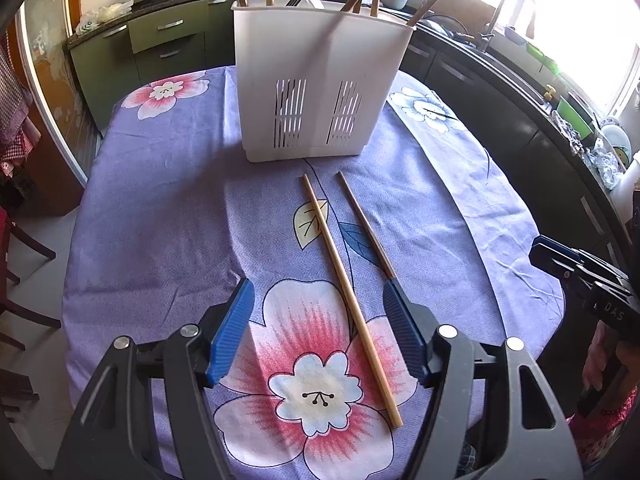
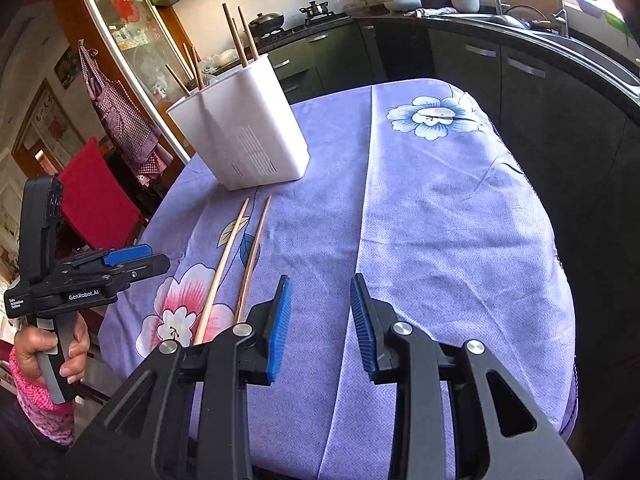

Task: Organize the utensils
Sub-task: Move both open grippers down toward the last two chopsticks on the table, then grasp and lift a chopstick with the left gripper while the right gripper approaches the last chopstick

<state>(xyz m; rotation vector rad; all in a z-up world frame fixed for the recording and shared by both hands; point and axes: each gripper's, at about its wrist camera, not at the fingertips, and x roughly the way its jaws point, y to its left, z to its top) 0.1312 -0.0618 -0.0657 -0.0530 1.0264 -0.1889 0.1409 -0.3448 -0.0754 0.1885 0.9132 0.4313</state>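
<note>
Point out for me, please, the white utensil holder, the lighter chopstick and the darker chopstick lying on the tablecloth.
white utensil holder [image 1: 320, 60]: left wrist view, on its plain front wall above the slots.
lighter chopstick [image 1: 344, 280]: left wrist view, around the middle of its length.
darker chopstick [image 1: 362, 220]: left wrist view, mid-shaft, over the blue leaf.

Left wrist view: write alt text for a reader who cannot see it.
Two loose chopsticks lie side by side on a purple floral tablecloth, with the open left gripper over them. Behind stands a white utensil holder already holding chopsticks.
</note>
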